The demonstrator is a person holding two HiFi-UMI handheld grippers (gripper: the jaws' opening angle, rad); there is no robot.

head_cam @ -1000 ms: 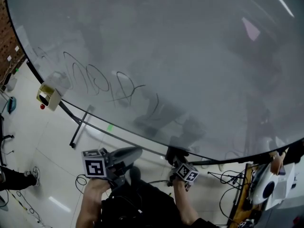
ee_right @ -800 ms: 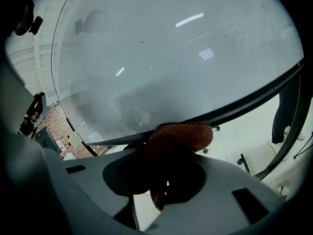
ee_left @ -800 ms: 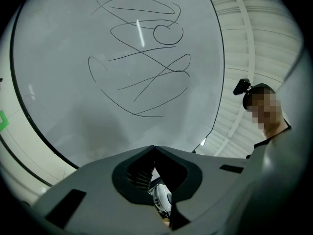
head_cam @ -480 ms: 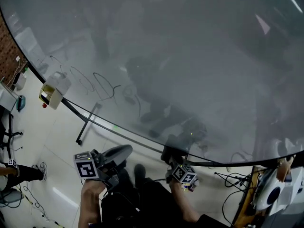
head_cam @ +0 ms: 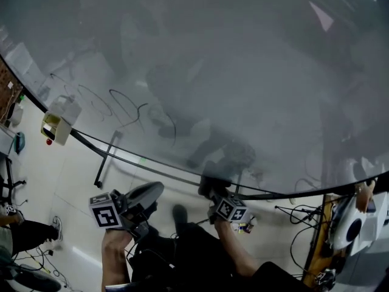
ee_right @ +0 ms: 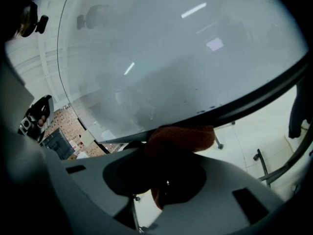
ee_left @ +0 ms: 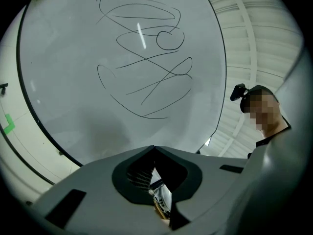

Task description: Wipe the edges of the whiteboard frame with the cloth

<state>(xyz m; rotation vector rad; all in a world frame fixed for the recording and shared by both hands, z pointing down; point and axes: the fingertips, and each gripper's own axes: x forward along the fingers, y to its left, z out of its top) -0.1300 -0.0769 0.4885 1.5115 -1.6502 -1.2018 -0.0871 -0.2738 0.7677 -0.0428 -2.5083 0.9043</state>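
Seen from above, the right gripper (head_cam: 208, 186) is up against the lower frame (ee_right: 254, 101) of the whiteboard (head_cam: 243, 72), and what it holds is only a dark lump. Its own view shows the jaws clamped on a reddish-brown cloth (ee_right: 182, 137) that presses on the dark frame strip. The left gripper (head_cam: 157, 189) hangs below the frame and apart from it; its own view shows its jaws pressed together with nothing between them, and black scribbles (ee_left: 146, 67) on the board that look faint from above.
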